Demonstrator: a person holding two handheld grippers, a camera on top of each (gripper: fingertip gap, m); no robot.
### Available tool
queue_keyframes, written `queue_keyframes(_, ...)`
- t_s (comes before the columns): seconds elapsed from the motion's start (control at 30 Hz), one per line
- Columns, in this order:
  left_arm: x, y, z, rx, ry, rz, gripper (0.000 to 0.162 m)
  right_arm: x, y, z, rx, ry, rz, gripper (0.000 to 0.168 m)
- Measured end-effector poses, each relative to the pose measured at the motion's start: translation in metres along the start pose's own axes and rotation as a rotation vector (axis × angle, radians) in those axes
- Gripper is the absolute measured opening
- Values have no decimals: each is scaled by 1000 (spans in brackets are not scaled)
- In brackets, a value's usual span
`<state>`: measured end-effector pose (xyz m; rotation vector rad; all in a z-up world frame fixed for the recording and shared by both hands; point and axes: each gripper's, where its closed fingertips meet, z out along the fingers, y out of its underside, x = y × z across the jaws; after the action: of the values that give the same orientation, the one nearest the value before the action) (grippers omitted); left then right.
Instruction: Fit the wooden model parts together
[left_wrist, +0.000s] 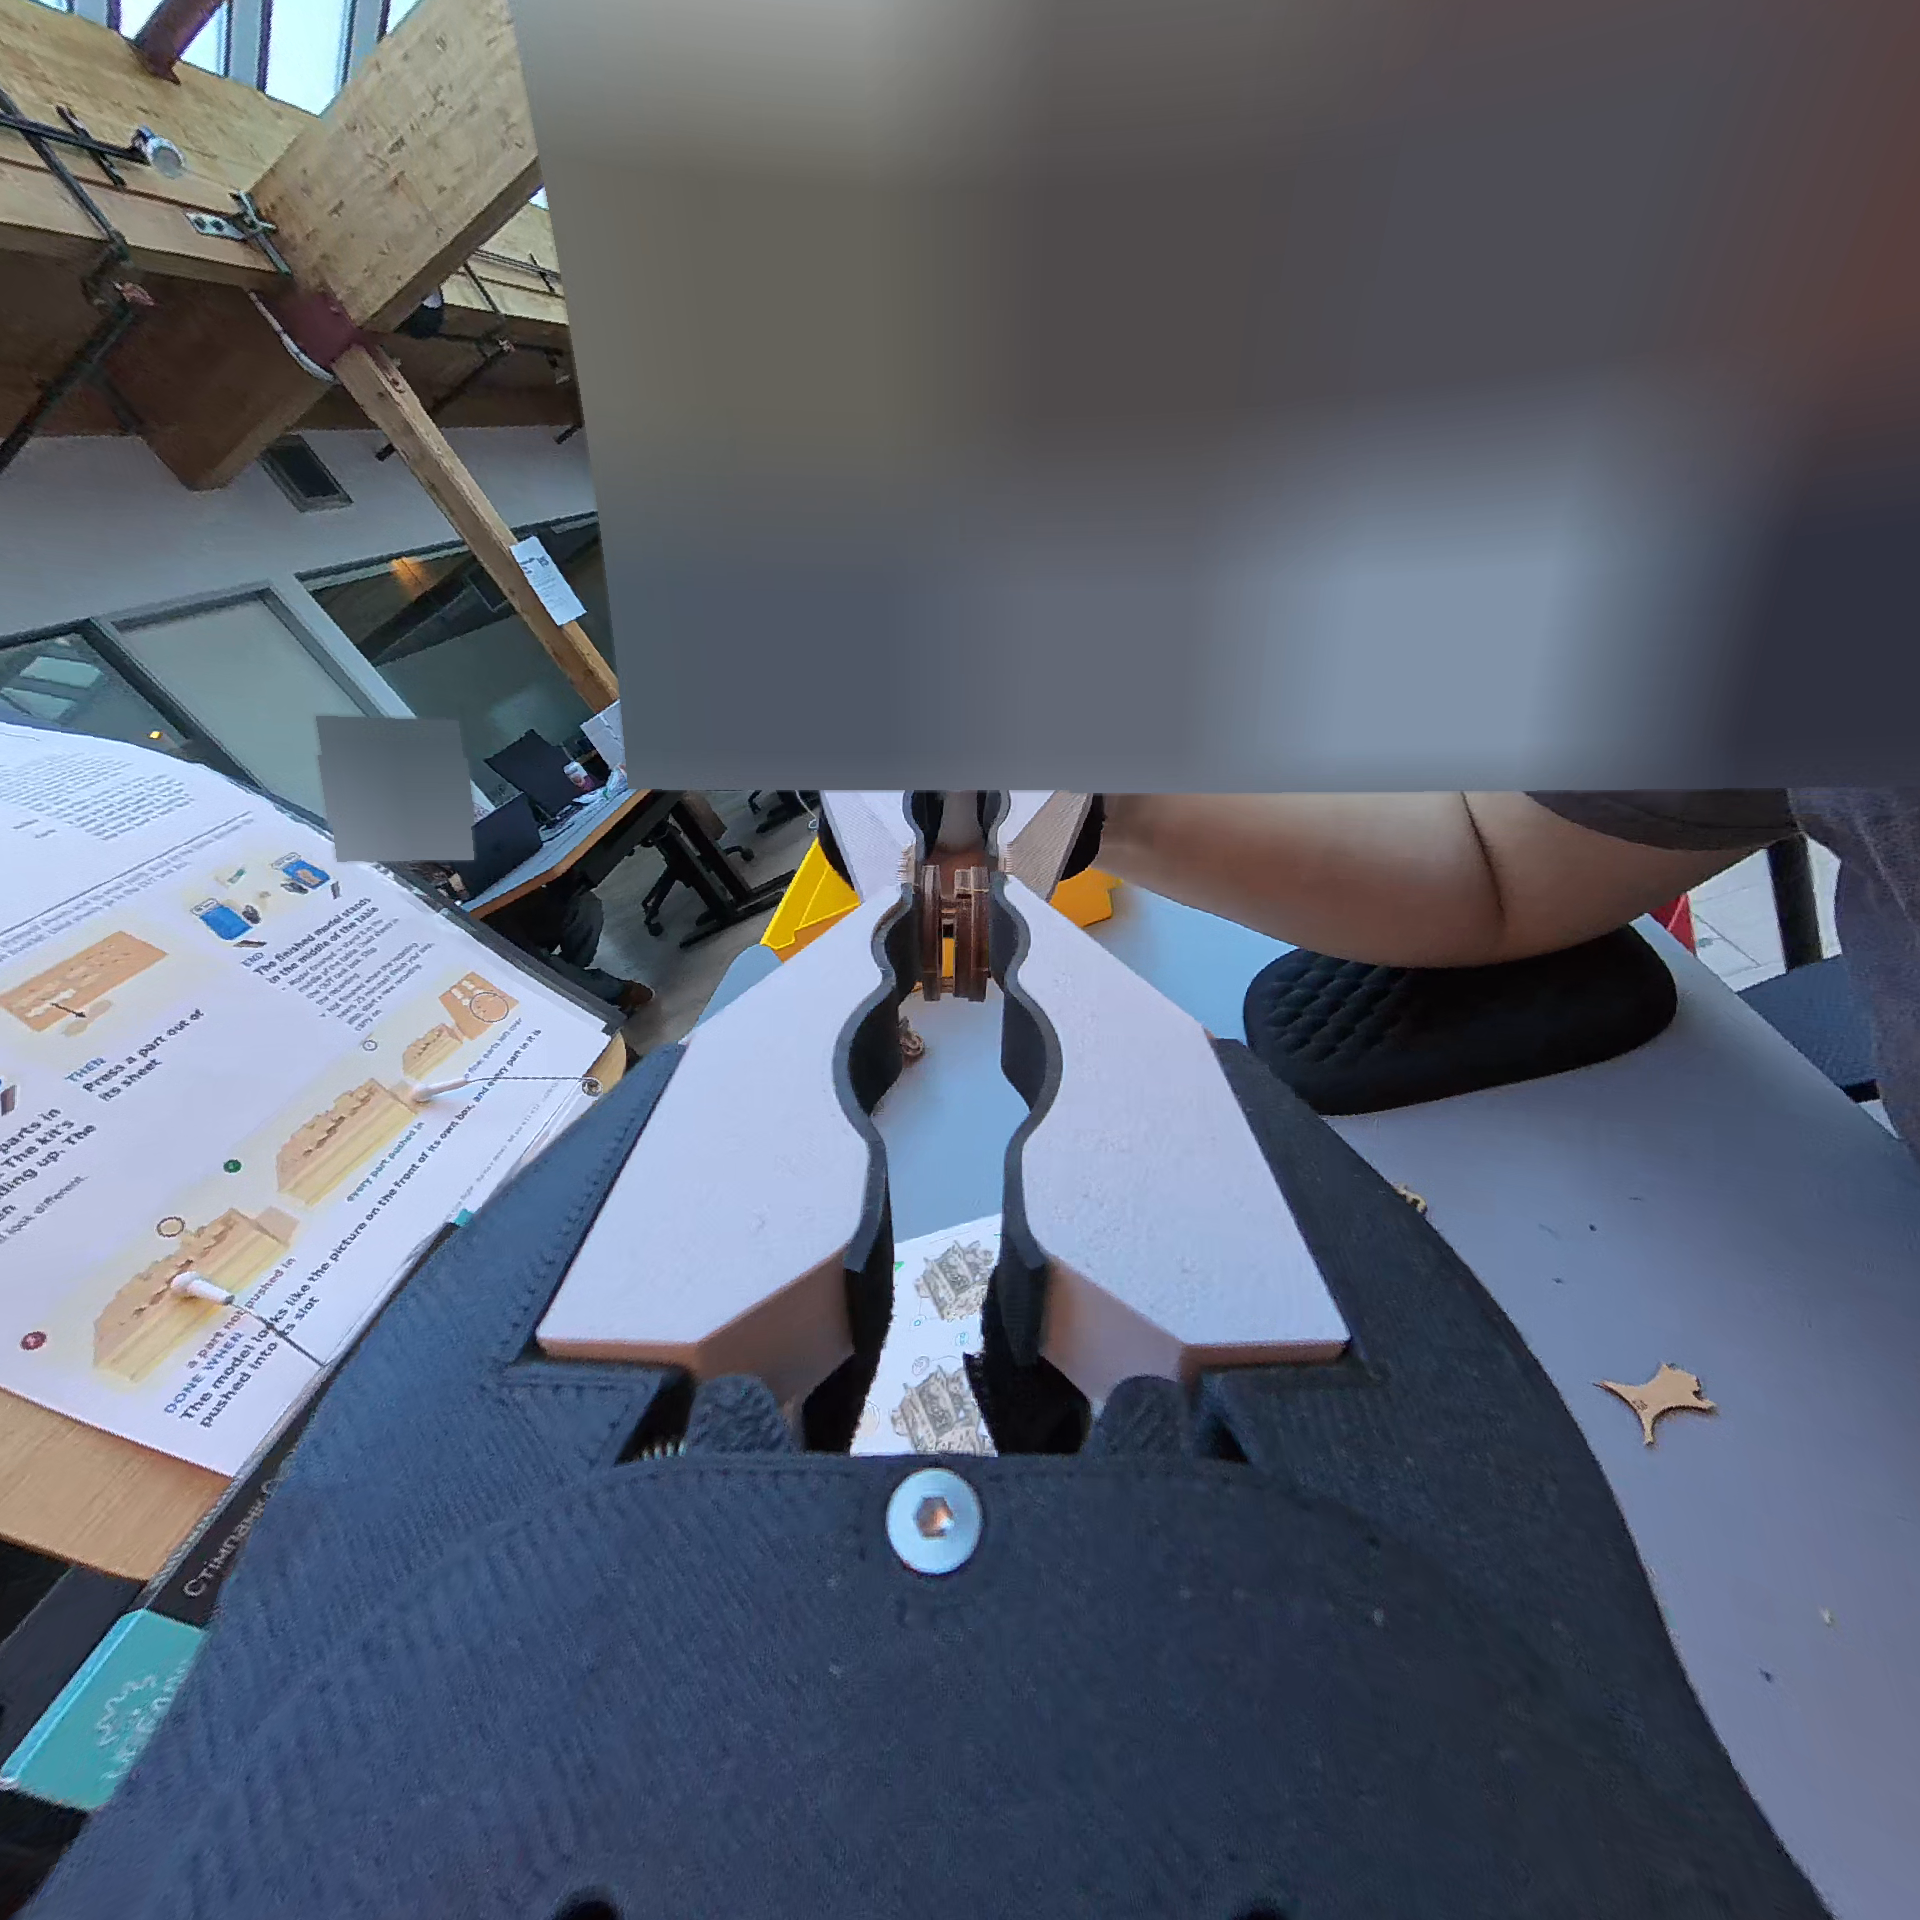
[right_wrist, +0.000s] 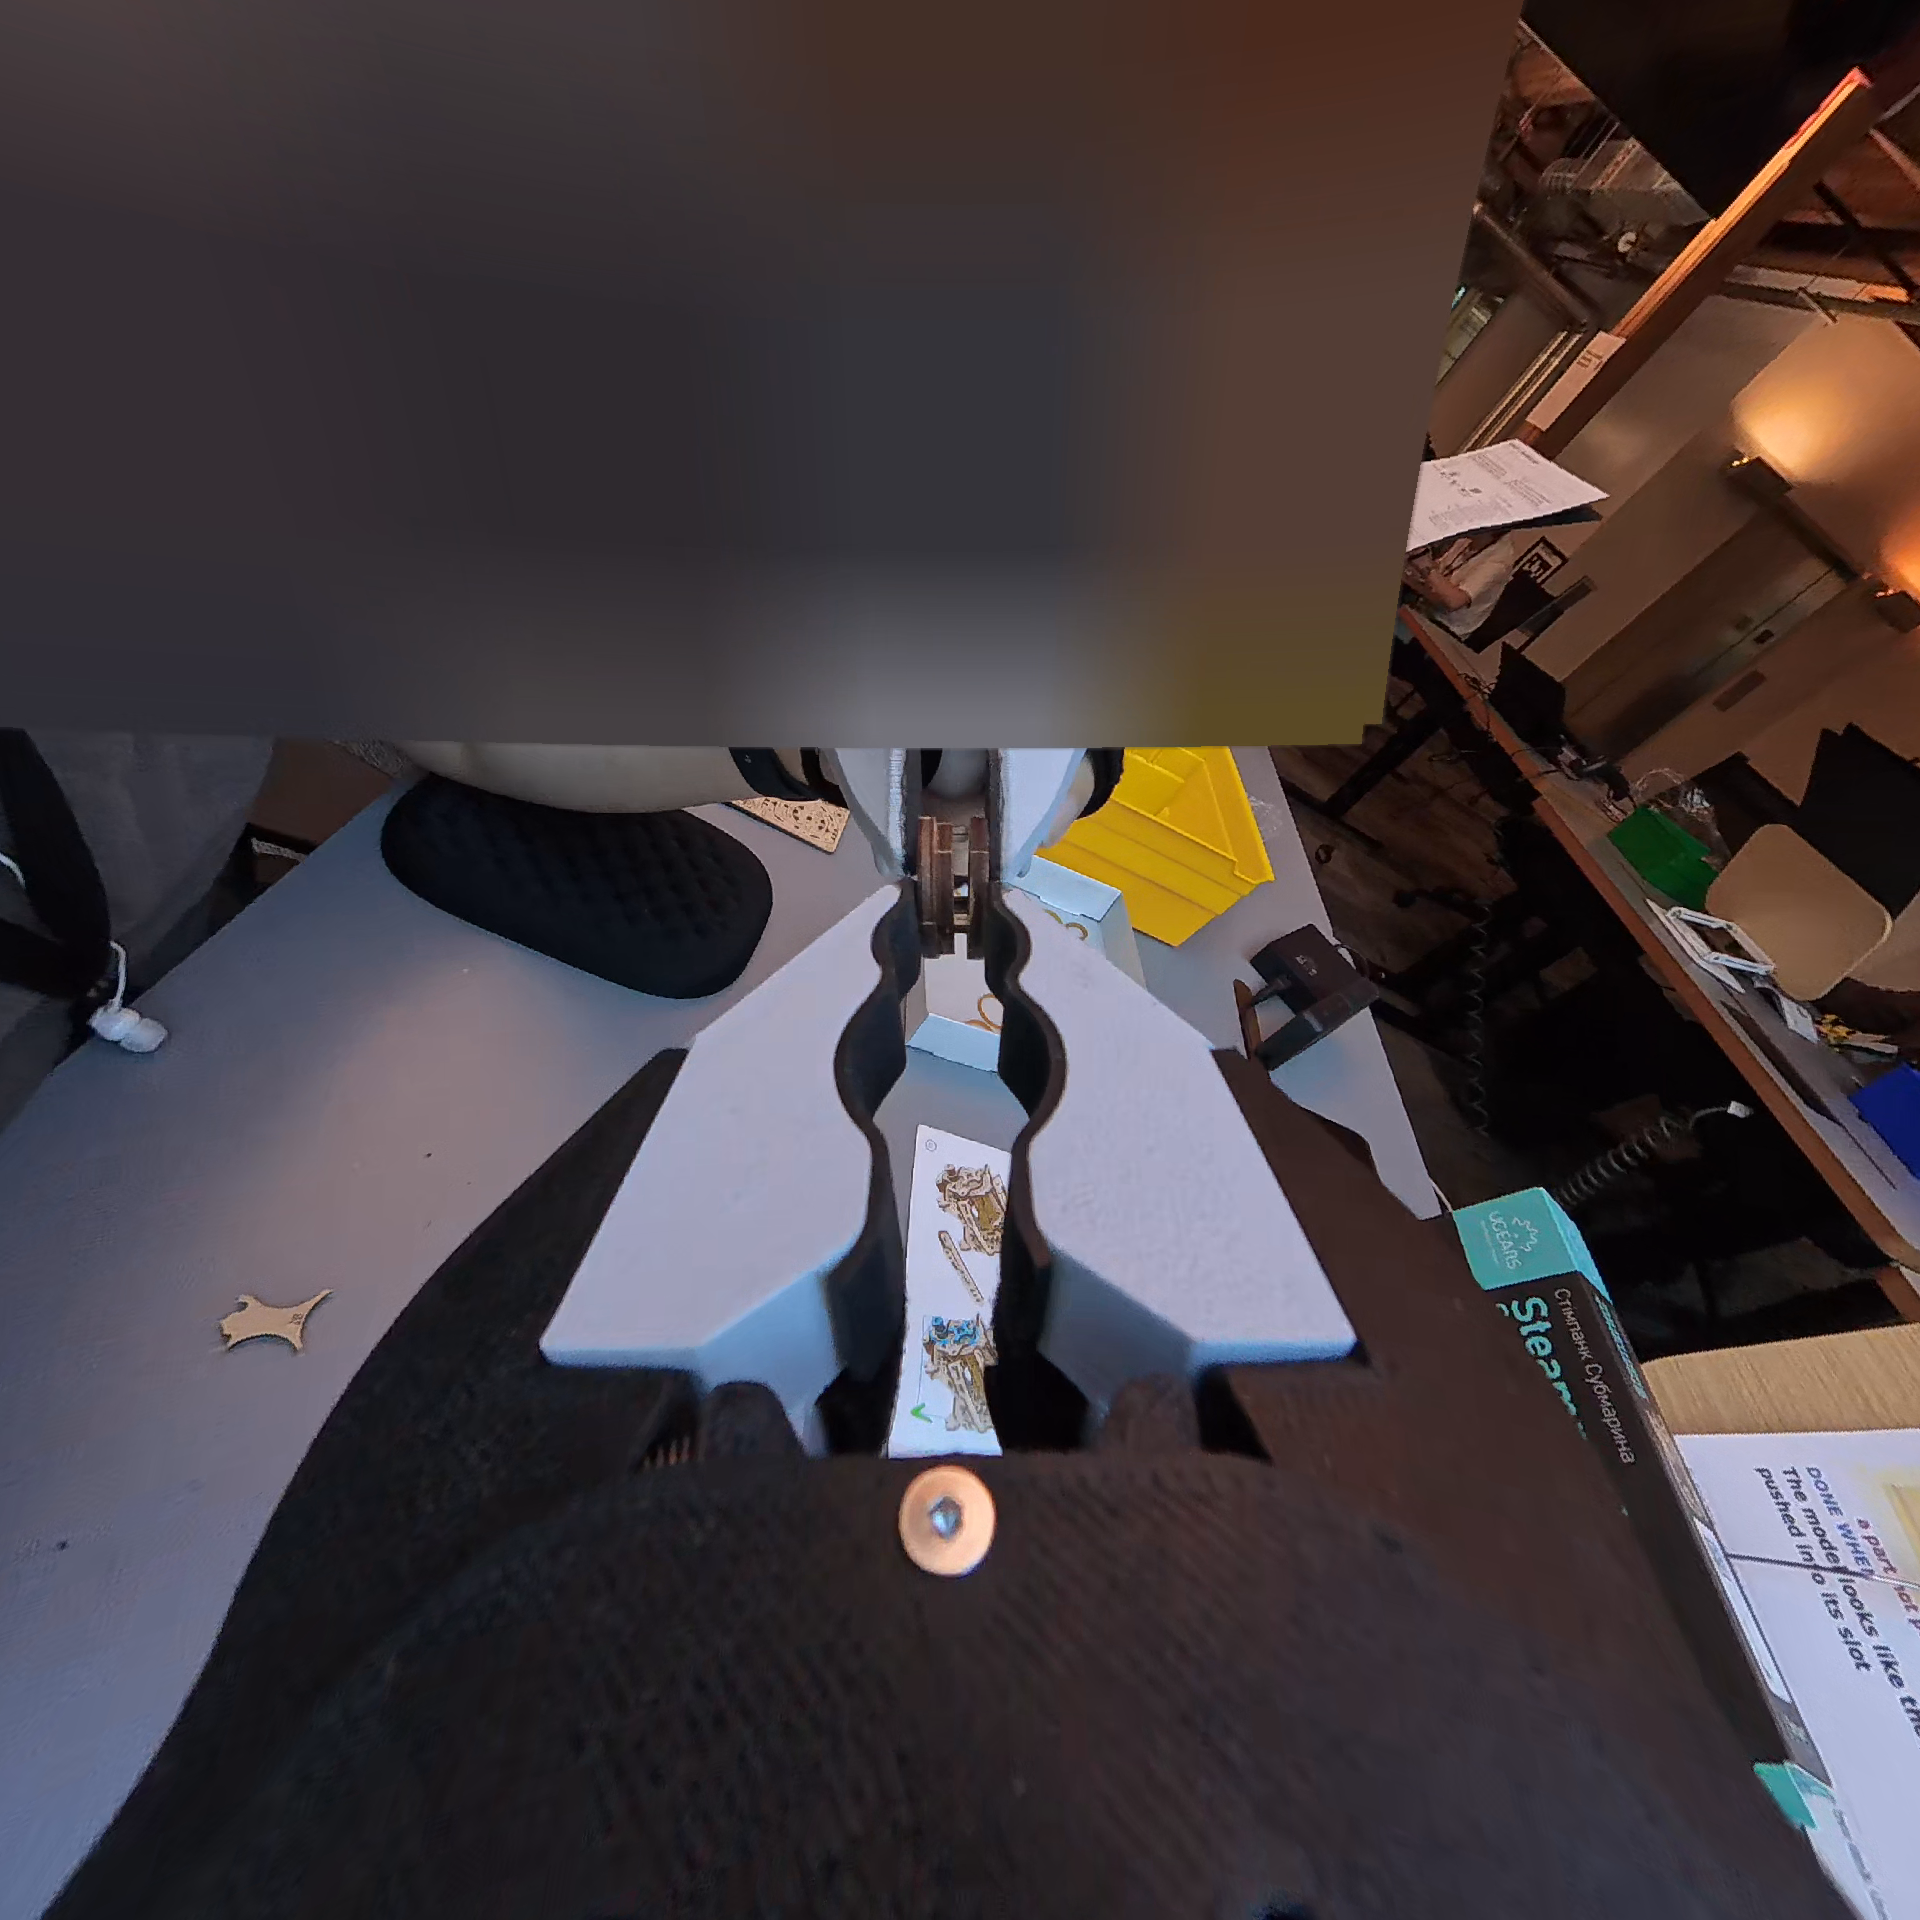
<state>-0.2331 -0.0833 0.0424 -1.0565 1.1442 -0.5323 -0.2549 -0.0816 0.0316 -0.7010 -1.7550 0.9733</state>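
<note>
Grey surface (left_wrist: 1558, 1299) lies below you, scattered with wood scraps. In the left wrist view, your left gripper (left_wrist: 954, 940) pinches a small wooden assembly (left_wrist: 954, 935) at its tips, with the other gripper's jaws meeting it from beyond; an instruction sheet (left_wrist: 208, 1091) sits alongside. In the right wrist view, your right gripper (right_wrist: 951, 883) clamps the same stacked discs head-on, axis across the jaws; only here are a yellow bin (right_wrist: 1174, 842) and kit box (right_wrist: 1558, 1340) plain.

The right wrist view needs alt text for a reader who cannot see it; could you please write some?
The right gripper is shut on a small wooden assembly of stacked discs, which the left gripper pinches from the far side. Below lie a grey table, a black padded rest, a yellow bin and a wood scrap.
</note>
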Motion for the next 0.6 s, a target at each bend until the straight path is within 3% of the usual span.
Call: queue_keyframes(0.6, 2, 1, -1, -75, -31, 91, 9, -2, 0, 1, -9, 3, -21, 10)
